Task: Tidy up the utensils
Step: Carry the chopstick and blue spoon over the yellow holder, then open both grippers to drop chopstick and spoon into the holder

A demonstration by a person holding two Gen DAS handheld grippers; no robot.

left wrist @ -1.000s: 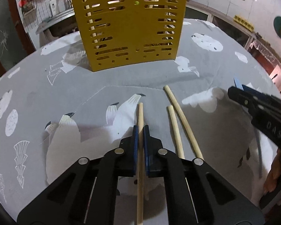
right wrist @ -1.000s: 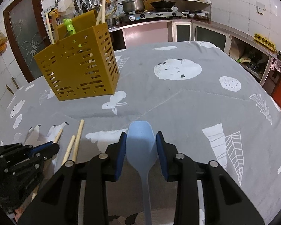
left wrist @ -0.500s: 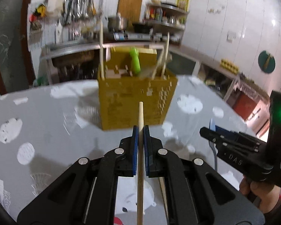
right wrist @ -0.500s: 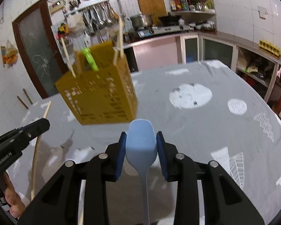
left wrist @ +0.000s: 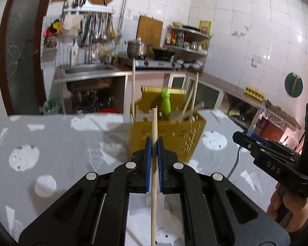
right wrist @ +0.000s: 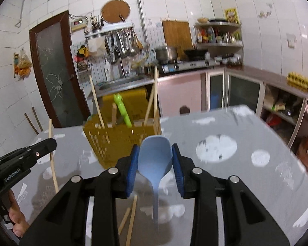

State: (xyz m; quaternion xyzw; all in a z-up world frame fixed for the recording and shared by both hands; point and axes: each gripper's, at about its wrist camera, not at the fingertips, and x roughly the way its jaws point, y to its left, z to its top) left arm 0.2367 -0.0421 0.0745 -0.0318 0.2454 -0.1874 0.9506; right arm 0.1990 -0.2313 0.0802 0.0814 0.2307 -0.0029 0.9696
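Chopstick (left wrist: 154, 164) pinched in left claw (left wrist: 153, 143) runs lengthwise toward the yellow caddy (left wrist: 174, 139).

Setting: home kitchen. White-tiled walls (right wrist: 246, 10); gas stove (right wrist: 186, 64) with pot (right wrist: 166, 53) and wok (right wrist: 195, 53); sink (left wrist: 88, 69); hanging ladles (right wrist: 121, 41); cutting board (right wrist: 177, 33); condiment shelf (right wrist: 218, 34); table (right wrist: 246, 174) under patterned cloth.

Left gripper (left wrist: 153, 143): raised above the table, pointing slightly downward, blue pads clamped on a wooden chopstick (left wrist: 154, 164).
Right gripper (right wrist: 155, 157): alongside, pads pressing a blue spoon (right wrist: 155, 160).
Hands: fingers grip both handles.
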